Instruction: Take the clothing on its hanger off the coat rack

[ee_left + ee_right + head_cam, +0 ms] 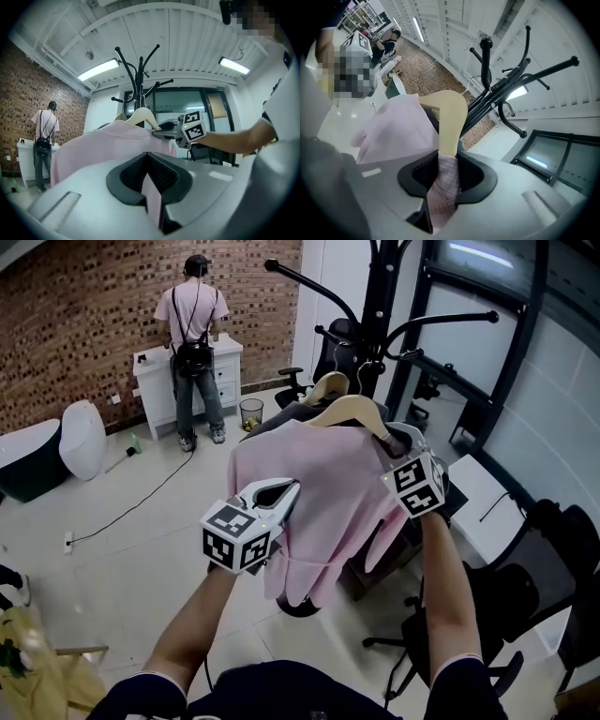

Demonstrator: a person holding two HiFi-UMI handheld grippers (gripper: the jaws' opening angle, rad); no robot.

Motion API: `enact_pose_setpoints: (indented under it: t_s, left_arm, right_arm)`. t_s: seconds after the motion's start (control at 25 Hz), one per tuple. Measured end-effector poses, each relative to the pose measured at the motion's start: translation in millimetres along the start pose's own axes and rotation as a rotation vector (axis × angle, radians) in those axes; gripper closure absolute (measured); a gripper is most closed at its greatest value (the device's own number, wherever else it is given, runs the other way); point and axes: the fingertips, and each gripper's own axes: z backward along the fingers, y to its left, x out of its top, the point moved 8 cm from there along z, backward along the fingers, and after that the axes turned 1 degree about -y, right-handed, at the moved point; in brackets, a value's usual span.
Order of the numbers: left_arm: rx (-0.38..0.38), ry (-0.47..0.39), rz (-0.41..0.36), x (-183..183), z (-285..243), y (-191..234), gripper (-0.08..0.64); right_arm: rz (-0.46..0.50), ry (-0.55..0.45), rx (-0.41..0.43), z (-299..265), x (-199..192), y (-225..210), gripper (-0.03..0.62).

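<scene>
While shirt (319,498) hangs this side of rack (376,306), we pinch its left edge with left gripper (281,493); right gripper (398,444), nearer rack, clamps hanger (352,412) right end.

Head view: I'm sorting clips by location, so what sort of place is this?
Probably an indoor lab or studio dressed as rooms: a brick wall, a white cabinet and a toilet-like fixture stand near black office chairs.

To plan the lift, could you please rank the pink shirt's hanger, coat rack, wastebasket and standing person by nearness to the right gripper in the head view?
1. Pink shirt's hanger, at the right gripper.
2. Coat rack, just behind.
3. Wastebasket, left on the floor.
4. Standing person, far left.
</scene>
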Motion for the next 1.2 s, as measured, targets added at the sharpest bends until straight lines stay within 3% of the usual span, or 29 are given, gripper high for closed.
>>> enact_pose_setpoints:
  t_s: [0.32, 0.64, 0.92, 1.2]
  left_arm:
    - [0.001, -0.006, -0.007, 4, 12, 0, 0.548]
    - [-0.033, -0.034, -0.018, 12, 15, -7, 0.548]
    - [-0.075, -0.043, -0.009, 14, 27, -7, 0.548]
    - [-0.156, -0.034, -0.002, 15, 35, -7, 0.548]
  right_arm:
    - [-0.027, -0.022, -0.036, 17, 8, -6, 0.491]
    - [0.007, -0.034, -0.059, 35, 34, -10, 0.491]
    - [0.013, -0.017, -0.058, 52, 51, 12, 0.489]
    - [-0.006, 0.027, -0.110, 68, 64, 21, 0.489]
